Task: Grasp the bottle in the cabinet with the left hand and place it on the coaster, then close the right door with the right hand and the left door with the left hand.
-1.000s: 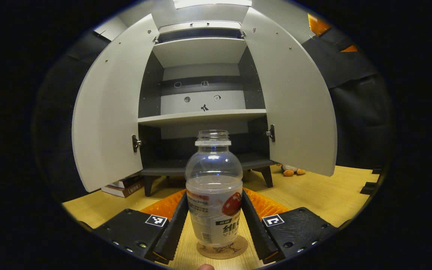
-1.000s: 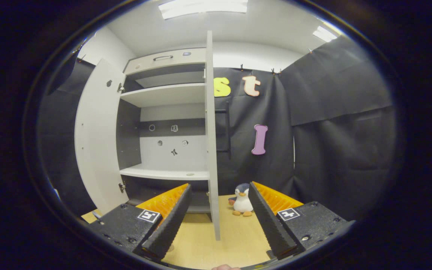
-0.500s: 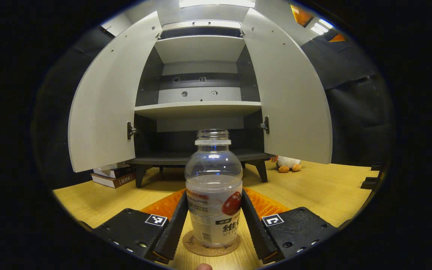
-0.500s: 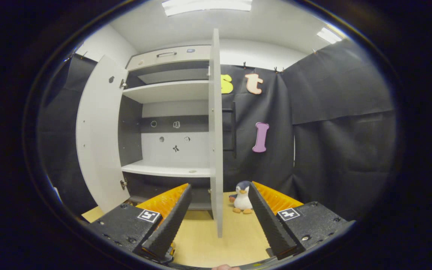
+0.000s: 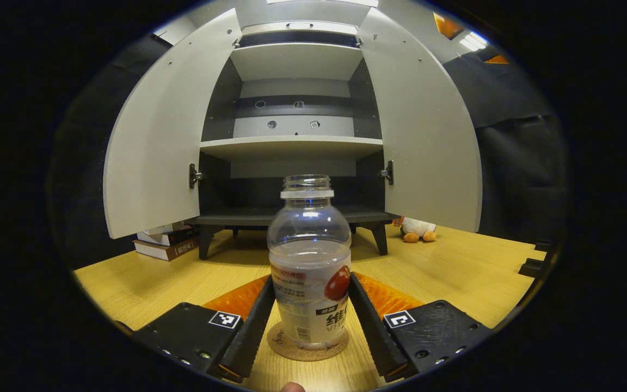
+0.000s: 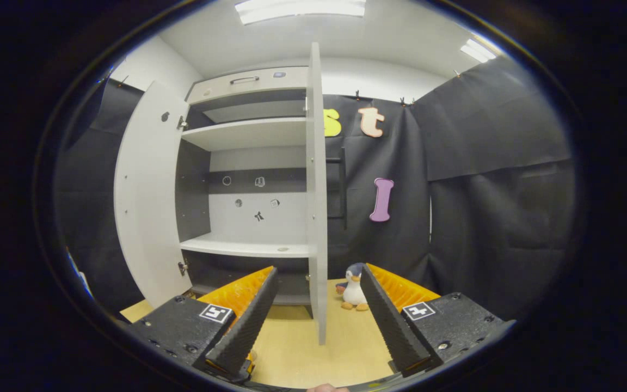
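A clear bottle [image 5: 309,272] with a white label and no cap stands upright on a round cork coaster [image 5: 308,351] on the wooden table. My left gripper [image 5: 311,283] is shut on the bottle, one finger pressed on each side of the label. Behind it the grey cabinet [image 5: 294,147] has its left door [image 5: 153,147] and right door [image 5: 428,141] swung wide. My right gripper [image 6: 319,268] is open and holds nothing. It faces the thin front edge of the right door [image 6: 317,190], which is some way off, with the left door [image 6: 142,207] beyond.
A plush penguin [image 6: 354,287] sits on the table right of the cabinet, also seen as a toy [image 5: 416,228] past the right door. A stack of books [image 5: 164,245] lies under the left door. A dark block [image 5: 534,267] sits at the table's right edge.
The left gripper has come down with the bottle, whose base now sits centred on the coaster. The right gripper has shifted only slightly and stays open.
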Motion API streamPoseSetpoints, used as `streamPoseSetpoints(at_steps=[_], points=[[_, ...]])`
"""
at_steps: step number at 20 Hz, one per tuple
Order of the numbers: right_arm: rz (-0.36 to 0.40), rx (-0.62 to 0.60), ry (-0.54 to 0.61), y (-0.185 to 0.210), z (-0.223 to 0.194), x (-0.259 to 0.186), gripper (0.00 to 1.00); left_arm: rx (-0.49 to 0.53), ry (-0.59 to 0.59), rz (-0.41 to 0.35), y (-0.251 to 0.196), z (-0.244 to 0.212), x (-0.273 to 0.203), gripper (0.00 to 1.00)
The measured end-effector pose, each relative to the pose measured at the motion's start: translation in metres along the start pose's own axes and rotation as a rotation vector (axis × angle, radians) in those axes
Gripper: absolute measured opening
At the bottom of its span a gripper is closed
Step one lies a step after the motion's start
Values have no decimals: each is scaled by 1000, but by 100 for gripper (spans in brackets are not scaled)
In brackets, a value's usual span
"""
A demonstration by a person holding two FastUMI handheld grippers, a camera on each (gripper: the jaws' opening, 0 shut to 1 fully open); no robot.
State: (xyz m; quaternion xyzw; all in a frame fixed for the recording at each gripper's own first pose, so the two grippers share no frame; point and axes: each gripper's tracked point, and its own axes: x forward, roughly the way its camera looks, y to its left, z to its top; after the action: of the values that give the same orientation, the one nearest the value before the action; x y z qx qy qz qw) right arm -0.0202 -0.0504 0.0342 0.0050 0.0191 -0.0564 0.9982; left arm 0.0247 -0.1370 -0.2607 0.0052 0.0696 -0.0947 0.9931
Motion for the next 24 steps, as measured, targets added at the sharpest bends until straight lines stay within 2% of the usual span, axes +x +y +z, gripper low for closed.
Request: streamPoseSetpoints(at_steps=[2, 3, 4, 5, 6, 7, 10, 11, 12, 13, 16, 24], points=[[3, -2, 6, -2, -2, 0, 99, -5, -4, -2, 0, 3, -3, 81], [5, -3, 10, -3, -4, -1, 99, -7, -8, 4, 1, 6, -4, 83], [6, -1, 13, -3, -4, 0, 99, -4, -12, 7, 1, 8, -4, 92], [8, 1, 13, -3, -4, -1, 99, -4, -16, 10, 2, 10, -4, 95], [11, 2, 14, -3, -5, -1, 94, -6, -20, 11, 1, 12, -5, 96], [12, 1, 15, -3, -5, -2, 99, -12, -26, 13, 0, 15, -7, 96], [17, -8, 17, -4, -6, -4, 99, -29, -57, 18, 0, 32, -14, 96], [18, -10, 19, -4, -7, -4, 94, -37, -70, 19, 0, 39, -17, 96], [21, -8, 19, -5, -8, -5, 99, -41, -83, 21, 0, 47, -20, 96], [24, -5, 19, -4, -10, -4, 94, -46, -91, 23, 1, 53, -22, 96], [37, 11, 20, -2, -14, -4, 95, -72, -111, 4, -1, 77, -31, 96], [69, -2, -36, 2, -11, 5, 100, -63, -182, 61, 44, 188, -47, 95]])
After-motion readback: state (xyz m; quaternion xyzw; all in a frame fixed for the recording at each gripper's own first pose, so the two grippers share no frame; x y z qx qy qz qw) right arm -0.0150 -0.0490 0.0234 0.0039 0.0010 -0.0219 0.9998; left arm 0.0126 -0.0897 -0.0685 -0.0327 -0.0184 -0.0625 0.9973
